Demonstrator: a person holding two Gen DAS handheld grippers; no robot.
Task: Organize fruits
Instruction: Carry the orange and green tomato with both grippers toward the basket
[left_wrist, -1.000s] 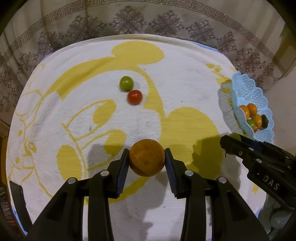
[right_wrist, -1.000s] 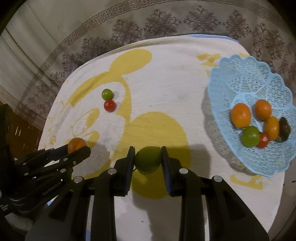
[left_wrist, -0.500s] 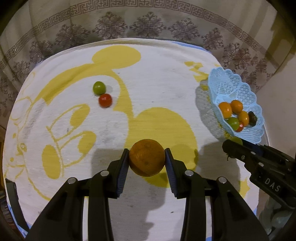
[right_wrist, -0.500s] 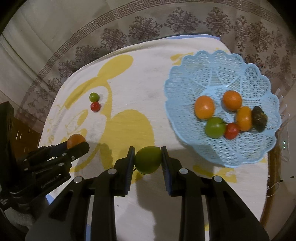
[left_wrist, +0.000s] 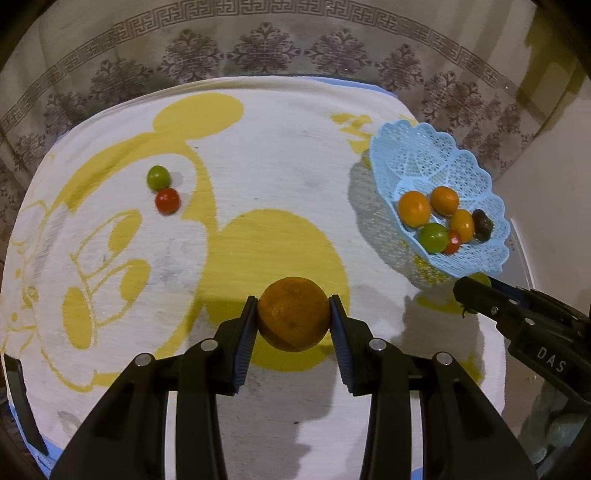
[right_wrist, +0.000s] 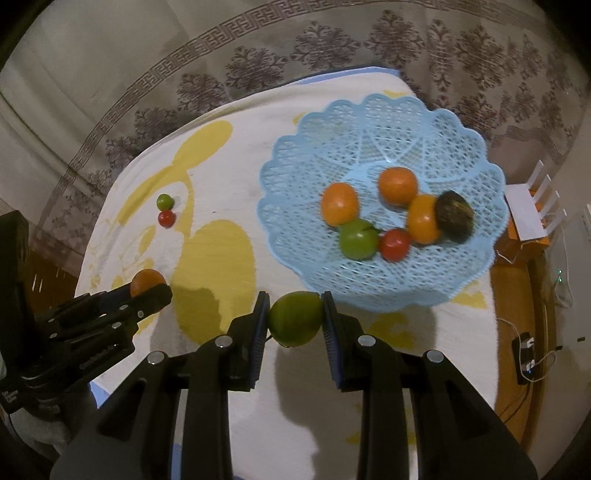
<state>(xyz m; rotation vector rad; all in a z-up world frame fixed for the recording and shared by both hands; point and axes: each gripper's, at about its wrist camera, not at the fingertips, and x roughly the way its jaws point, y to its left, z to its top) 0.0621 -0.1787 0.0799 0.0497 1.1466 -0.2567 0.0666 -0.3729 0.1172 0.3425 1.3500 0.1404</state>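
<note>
My left gripper (left_wrist: 293, 319) is shut on an orange (left_wrist: 293, 313), held above the yellow-and-white cloth. My right gripper (right_wrist: 294, 318) is shut on a green fruit (right_wrist: 295, 317), just in front of the near rim of the light blue lattice basket (right_wrist: 369, 125). The basket (left_wrist: 424, 147) holds several fruits: oranges (right_wrist: 340, 204), a green one (right_wrist: 358, 239), a red one (right_wrist: 394, 244) and a dark one (right_wrist: 455, 217). A small green fruit (left_wrist: 158, 177) and a small red one (left_wrist: 167, 200) lie together on the cloth at the left. In the left wrist view the right gripper (left_wrist: 476, 291) shows at the right edge.
The cloth (left_wrist: 277, 155) covers a table, with a patterned curtain (left_wrist: 258, 48) behind it. A white device with upright antennas (right_wrist: 532, 206) and cables lie off the table's right side. The left gripper (right_wrist: 147, 288) with its orange shows at the left of the right wrist view.
Both grippers have moved to the right across the table with their fruits; the basket now lies nearer and larger in both views, and the two loose small fruits have slid left.
</note>
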